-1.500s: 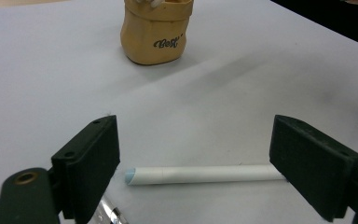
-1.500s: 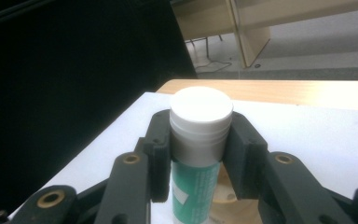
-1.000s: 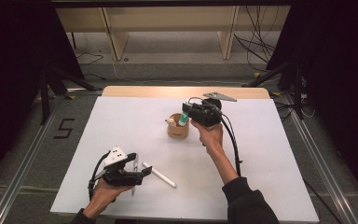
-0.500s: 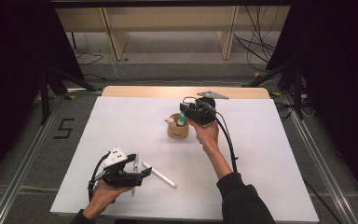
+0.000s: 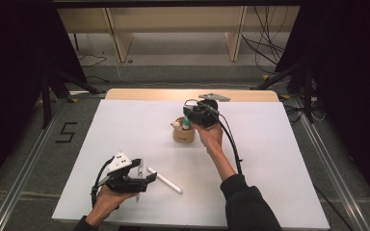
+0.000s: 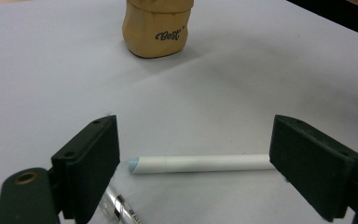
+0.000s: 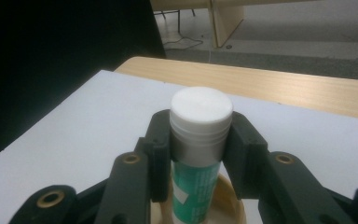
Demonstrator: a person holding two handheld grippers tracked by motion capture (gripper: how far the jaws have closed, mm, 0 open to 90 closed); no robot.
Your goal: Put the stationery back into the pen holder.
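Observation:
My right gripper [image 5: 188, 119] [image 7: 199, 148] is shut on a green glue stick [image 7: 197, 154] with a white cap, held upright over the mouth of a tan cup [image 5: 183, 134] [image 7: 228, 205] at mid table. The stick's lower end sits inside the cup's rim. The cup [image 6: 157, 28] bears dark lettering. My left gripper [image 5: 147, 179] [image 6: 198, 172] stands open near the front left, low over the table, its jaws on either side of a white marker [image 5: 164, 180] [image 6: 200, 163] that lies flat. A clear-and-silver pen [image 6: 121, 210] lies under its left jaw.
A white sheet [image 5: 270, 159] covers the table, with a strip of bare wood [image 5: 149, 94] along the far edge. Dark stands and cables [image 5: 265, 53] sit on the floor beyond. A mark like a 5 [image 5: 66, 132] is on the floor at left.
My right gripper has carried the glue stick a little left and down, from beside the cup to over its mouth. The left gripper has stayed put.

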